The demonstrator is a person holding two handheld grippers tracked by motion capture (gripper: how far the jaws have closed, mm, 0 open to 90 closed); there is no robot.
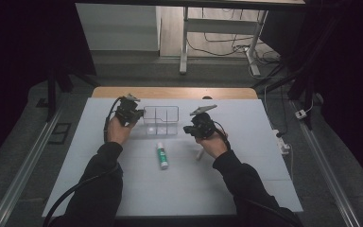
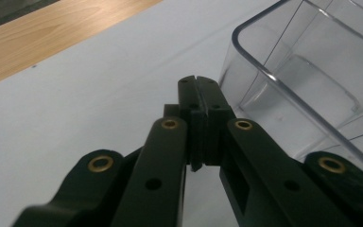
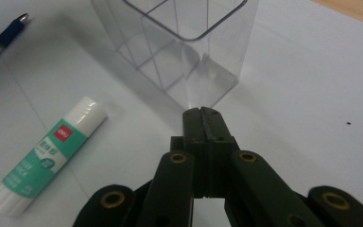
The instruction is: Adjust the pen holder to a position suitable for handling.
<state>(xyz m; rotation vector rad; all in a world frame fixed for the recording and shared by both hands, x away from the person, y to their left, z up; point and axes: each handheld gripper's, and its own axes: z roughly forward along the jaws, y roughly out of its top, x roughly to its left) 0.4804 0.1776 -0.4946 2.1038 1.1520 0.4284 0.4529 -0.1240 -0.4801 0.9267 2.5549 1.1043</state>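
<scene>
A clear plastic organiser (image 1: 160,120) with several compartments stands on the white table cover (image 1: 246,179). My left gripper (image 1: 137,113) is held at its left side, jaws pressed together on nothing; in the left gripper view its tips (image 2: 198,82) hover just beside the organiser's wall (image 2: 302,75). On the organiser's right, my right gripper (image 1: 189,128) is shut and empty too, and its tips (image 3: 203,113) point at the organiser's near corner (image 3: 184,42). A white and green glue stick (image 1: 162,156) (image 3: 47,153) lies in front of the organiser, between my hands.
A blue pen (image 3: 2,38) lies on the cover beyond the glue stick. A slim pale object (image 1: 199,153) lies by the right wrist. A wooden table edge (image 1: 170,92) runs behind the cover. Desk legs and cables (image 1: 217,47) sit on the floor farther back.
</scene>
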